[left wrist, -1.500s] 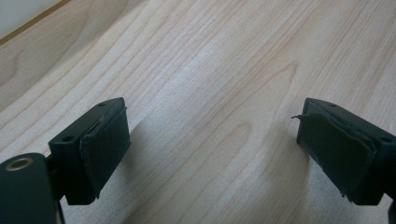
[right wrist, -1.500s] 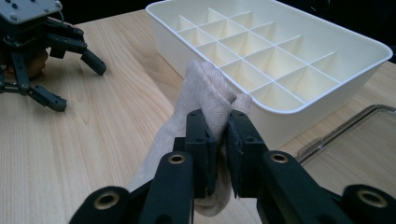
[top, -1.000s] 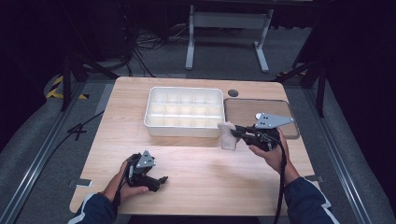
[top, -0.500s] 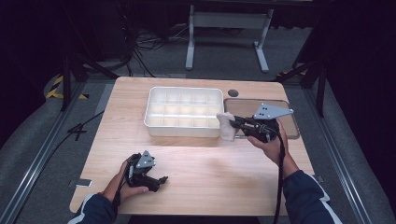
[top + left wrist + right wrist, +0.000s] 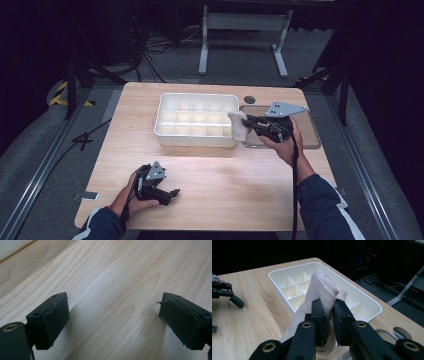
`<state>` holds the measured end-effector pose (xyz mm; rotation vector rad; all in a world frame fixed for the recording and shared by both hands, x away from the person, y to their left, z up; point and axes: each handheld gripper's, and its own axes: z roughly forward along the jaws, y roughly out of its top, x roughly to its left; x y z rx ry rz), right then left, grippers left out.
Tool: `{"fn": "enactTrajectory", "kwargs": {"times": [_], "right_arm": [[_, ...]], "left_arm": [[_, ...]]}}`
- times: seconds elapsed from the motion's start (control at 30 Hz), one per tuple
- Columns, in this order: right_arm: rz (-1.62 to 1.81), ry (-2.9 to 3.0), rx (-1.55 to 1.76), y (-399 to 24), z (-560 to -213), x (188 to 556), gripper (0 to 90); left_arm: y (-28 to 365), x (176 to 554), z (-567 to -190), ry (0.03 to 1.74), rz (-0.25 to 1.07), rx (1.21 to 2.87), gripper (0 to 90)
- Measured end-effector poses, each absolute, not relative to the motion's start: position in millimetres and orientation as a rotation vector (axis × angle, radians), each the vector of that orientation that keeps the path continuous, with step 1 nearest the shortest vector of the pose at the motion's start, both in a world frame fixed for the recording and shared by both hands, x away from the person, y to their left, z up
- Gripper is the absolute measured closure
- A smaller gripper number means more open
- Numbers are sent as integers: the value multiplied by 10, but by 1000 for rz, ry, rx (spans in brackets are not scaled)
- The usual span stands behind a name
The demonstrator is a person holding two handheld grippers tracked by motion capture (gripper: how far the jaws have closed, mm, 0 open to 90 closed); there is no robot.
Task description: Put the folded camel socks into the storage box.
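Note:
A beige sock [image 5: 238, 126] hangs from my right gripper [image 5: 248, 121], which is shut on it just above the right end of the white compartment tray [image 5: 196, 142]. In the right gripper view the sock [image 5: 322, 287] is bunched between the two black jaws of my right gripper [image 5: 327, 305], and it hangs in front of the tray [image 5: 372, 312]. My left gripper [image 5: 172, 194] rests on the table near the front left edge. It is open, and in the left gripper view there is only bare wood between the jaws of my left gripper [image 5: 113, 317].
A dark flat tray [image 5: 310, 135] lies to the right of the white tray, and metal spoons [image 5: 398, 332] show on it. A round black grommet [image 5: 249, 99] sits behind the tray. Dark floor, cables and a stand lie beyond the table's far edge.
My right gripper has risen and moved toward the white tray with the sock in it. The left gripper has stayed put.

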<state>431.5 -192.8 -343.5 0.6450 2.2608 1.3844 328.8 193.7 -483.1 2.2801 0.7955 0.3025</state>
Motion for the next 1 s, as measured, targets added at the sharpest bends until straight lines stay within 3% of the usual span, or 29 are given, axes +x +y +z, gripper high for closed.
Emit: {"fn": "enactTrajectory", "kwargs": {"times": [1.0], "right_arm": [[1186,2287,714,-1613,-3708,4824,800]], "left_arm": [[1942,3285,-4830,795,305,2283,96]]}}
